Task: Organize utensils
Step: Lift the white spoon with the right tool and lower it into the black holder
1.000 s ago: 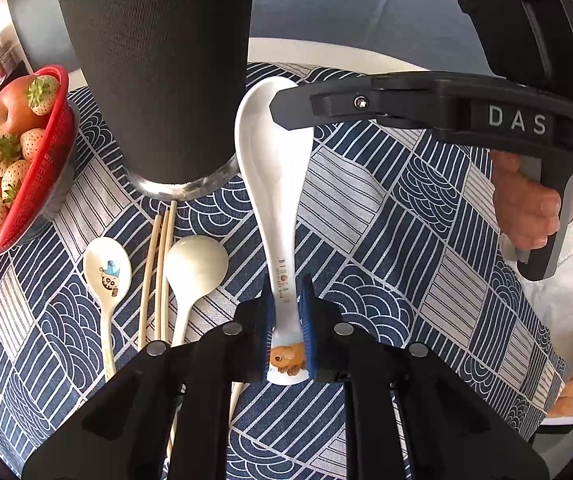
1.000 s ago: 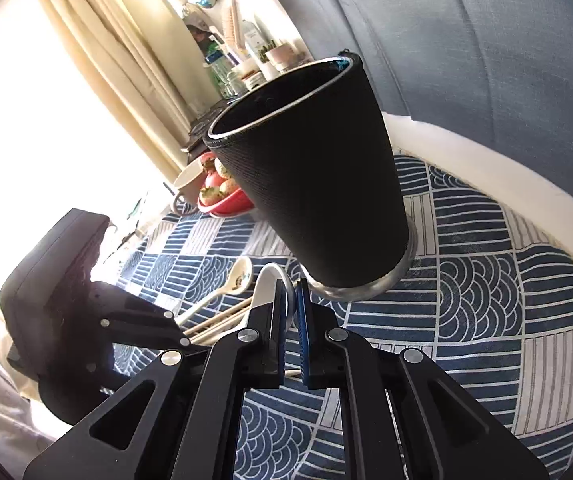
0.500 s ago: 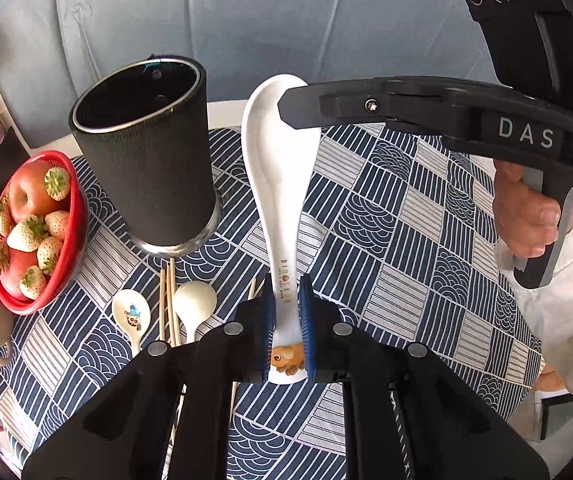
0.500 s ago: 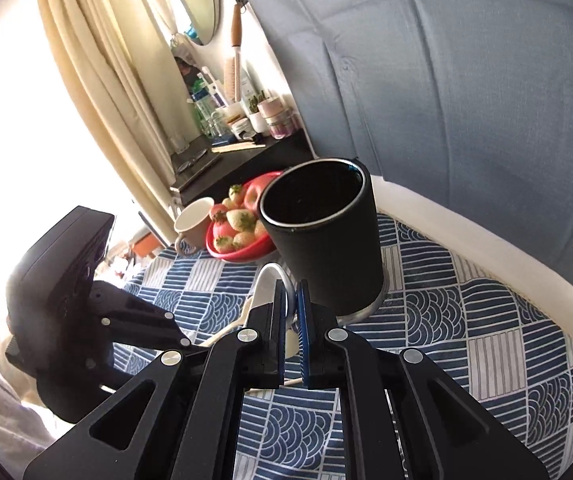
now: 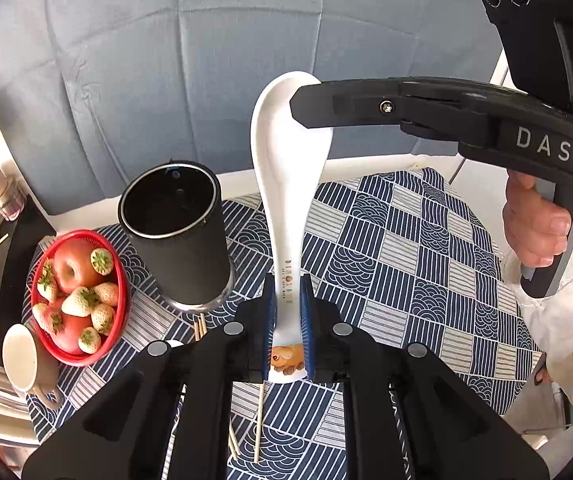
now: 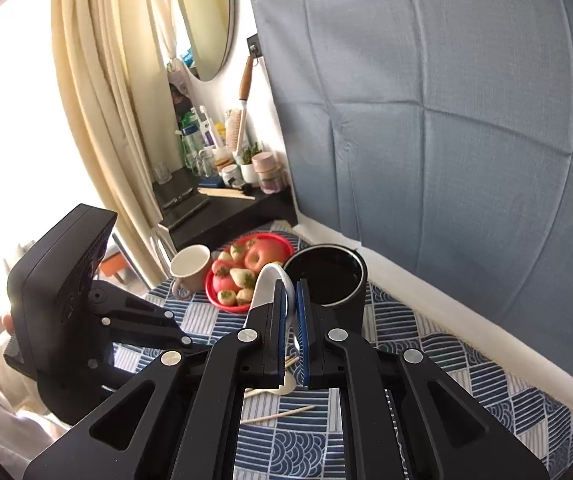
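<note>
My left gripper (image 5: pixel 288 300) is shut on the handle of a white ceramic spoon (image 5: pixel 286 168) and holds it high above the table, bowl end forward. My right gripper (image 6: pixel 291 300) is shut on the rim of that spoon's bowl (image 6: pixel 267 282); its fingers (image 5: pixel 326 100) cross the bowl from the right in the left wrist view. A black cylindrical utensil holder (image 5: pixel 174 232) stands open on the table below and left of the spoon; it also shows in the right wrist view (image 6: pixel 326 280). Chopsticks (image 5: pixel 260 420) lie on the cloth under the grippers.
A red basket of strawberries and an apple (image 5: pixel 78 292) sits left of the holder, with a beige mug (image 5: pixel 22 360) beside it. A blue patterned cloth (image 5: pixel 406 264) covers the table. A dark shelf with bottles (image 6: pixel 222 188) and a blue-grey backdrop stand behind.
Both grippers have risen together with the spoon. The holder and the utensils on the cloth now look smaller and lower in both views.
</note>
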